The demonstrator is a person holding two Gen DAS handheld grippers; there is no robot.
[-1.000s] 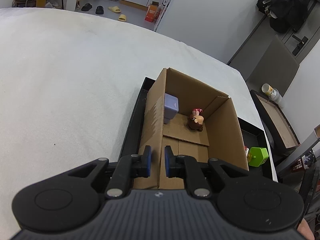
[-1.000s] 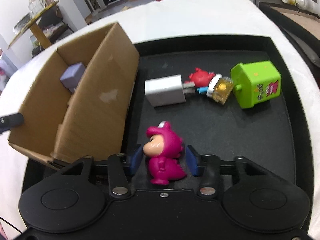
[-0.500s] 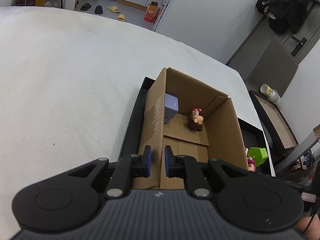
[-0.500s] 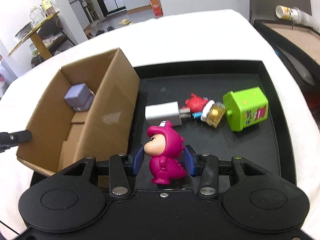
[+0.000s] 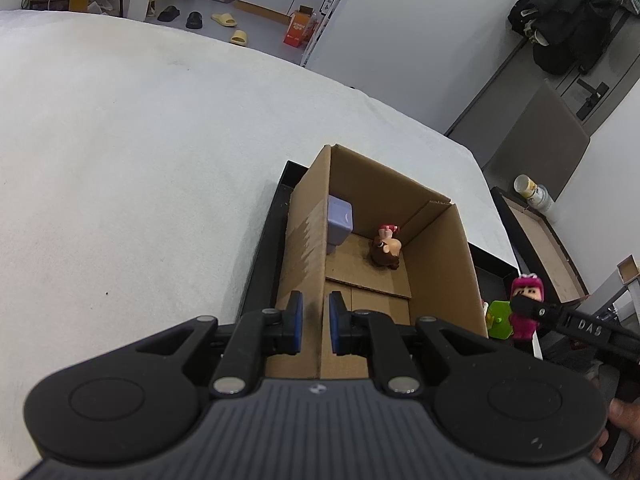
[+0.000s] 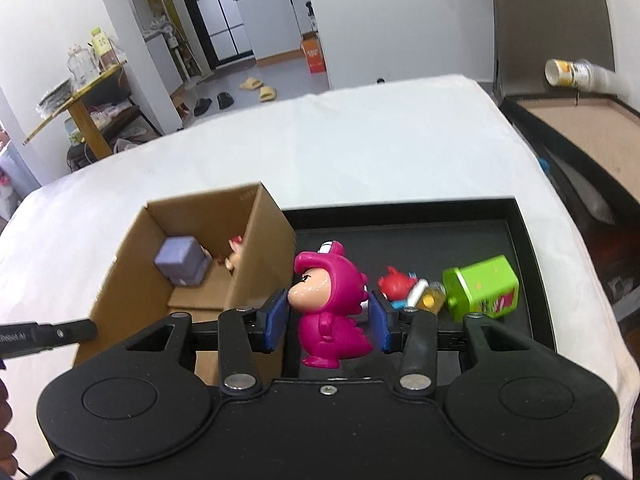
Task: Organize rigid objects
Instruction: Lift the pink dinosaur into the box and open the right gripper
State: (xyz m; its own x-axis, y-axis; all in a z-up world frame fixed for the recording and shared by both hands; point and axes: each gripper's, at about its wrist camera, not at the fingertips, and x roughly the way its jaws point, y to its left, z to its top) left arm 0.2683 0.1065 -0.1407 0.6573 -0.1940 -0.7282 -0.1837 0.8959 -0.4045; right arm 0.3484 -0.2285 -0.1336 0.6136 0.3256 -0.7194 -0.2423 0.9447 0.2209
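White cloth covers the surface; on it sits a shallow black rectangular tray, filling the centre and right of the right wrist frame; an open brown cardboard box stands at the tray's left end. Left gripper: pads drawn narrow, clamped on the box's near wall edge, lower centre of the left wrist frame. Right gripper: pads closed on an upright magenta dinosaur-suit figurine, held clear of the tray floor, just right of the box. Inside the box: a lavender cube-shaped block against the left wall; a small brown figurine near the far right corner. Right of centre on the tray: a small red figurine; a lime green box-shaped toy lying tilted.
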